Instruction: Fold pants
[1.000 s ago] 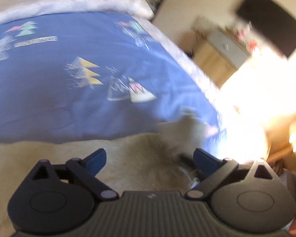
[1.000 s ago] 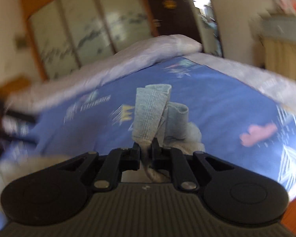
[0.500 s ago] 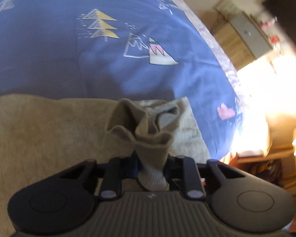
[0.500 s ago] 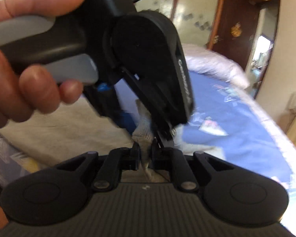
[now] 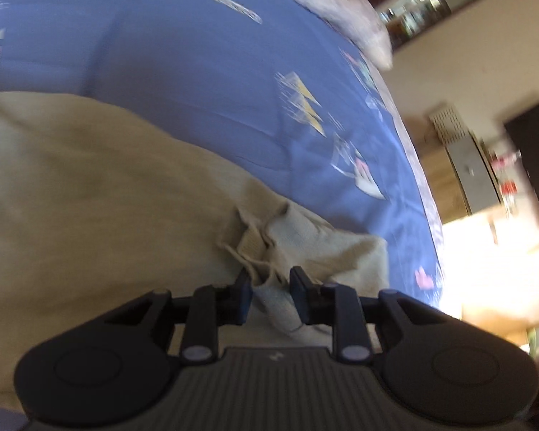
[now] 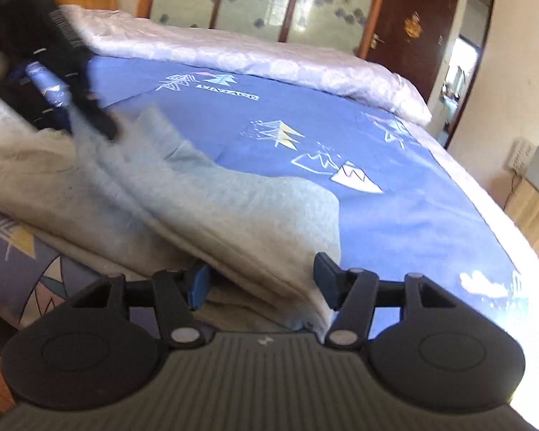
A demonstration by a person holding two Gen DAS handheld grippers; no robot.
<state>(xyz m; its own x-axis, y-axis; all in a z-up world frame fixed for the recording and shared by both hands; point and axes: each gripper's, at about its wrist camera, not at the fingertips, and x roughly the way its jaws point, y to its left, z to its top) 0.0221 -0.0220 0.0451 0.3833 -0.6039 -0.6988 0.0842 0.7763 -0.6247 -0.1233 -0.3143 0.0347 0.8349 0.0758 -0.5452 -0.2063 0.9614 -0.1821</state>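
The beige-grey pants point(image 5: 100, 186) lie on the blue bed sheet point(image 5: 204, 82). In the left wrist view my left gripper point(image 5: 269, 292) is shut on a bunched cuff end of the pants point(image 5: 269, 287), low over the fabric. In the right wrist view the pants point(image 6: 233, 212) lie as a folded layer running from the near edge to the far left. My right gripper point(image 6: 260, 280) is open, its jaws standing wide either side of the pants' near edge. The left gripper point(image 6: 64, 82) shows at the far left, blurred.
A white quilt point(image 6: 251, 57) lies across the head of the bed, with a glazed wardrobe point(image 6: 255, 3) and a dark door point(image 6: 413, 25) behind. A wooden cabinet point(image 6: 531, 194) stands to the right of the bed. The sheet point(image 6: 395, 215) lies bare to the right of the pants.
My right gripper has let go of the pants end and opened wide. My left gripper keeps its hold on the cuff and has carried it to the left across the pants.
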